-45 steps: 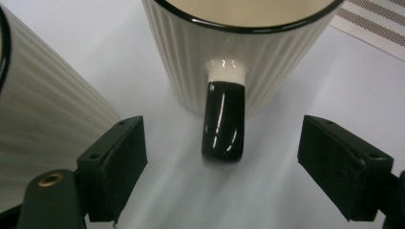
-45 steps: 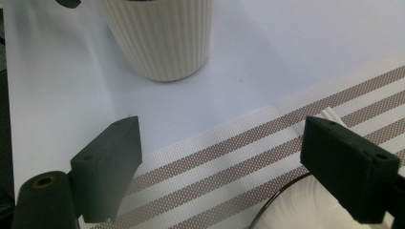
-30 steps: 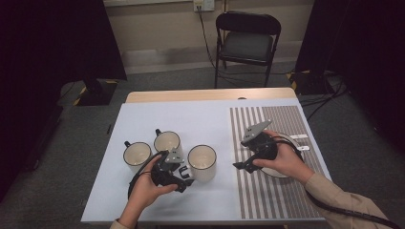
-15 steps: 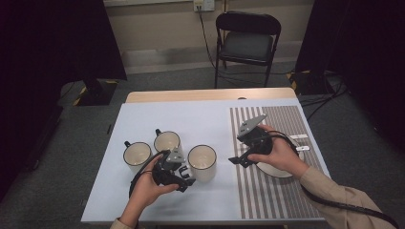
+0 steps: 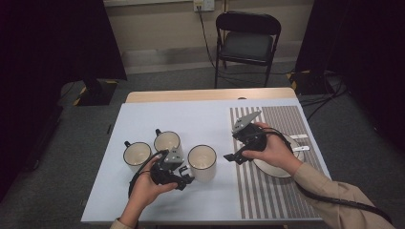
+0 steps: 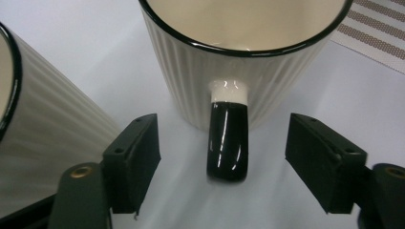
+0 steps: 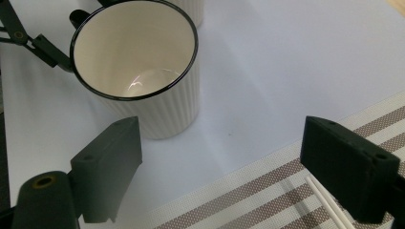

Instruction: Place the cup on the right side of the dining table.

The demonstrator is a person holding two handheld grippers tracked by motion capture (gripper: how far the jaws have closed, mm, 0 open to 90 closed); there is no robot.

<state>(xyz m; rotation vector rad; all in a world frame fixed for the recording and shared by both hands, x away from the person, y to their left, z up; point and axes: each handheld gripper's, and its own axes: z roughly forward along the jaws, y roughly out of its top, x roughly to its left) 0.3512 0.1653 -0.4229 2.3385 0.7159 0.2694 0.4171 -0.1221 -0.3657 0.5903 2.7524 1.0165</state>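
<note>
Black folding chair (image 5: pixel 247 42) beyond table's far edge; wall outlet (image 5: pixel 199 5) above; cables (image 5: pixel 329 90) on floor at right

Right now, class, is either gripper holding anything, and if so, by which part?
Nothing is held. The left gripper is open, its jaws either side of the mug's black handle without touching it. The right gripper is open over the table, short of the mug.

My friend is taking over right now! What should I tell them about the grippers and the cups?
Left hand-held gripper: open, jaws either side of the black handle of the right mug, not closed on it.
Right hand-held gripper: open, holding nothing, over the striped mat edge, aimed at that mug.
Three mugs stand upright on the white sheet; a plate lies on the mat.
Nothing gripped yet; closing on the handle looks like the next step.
</note>
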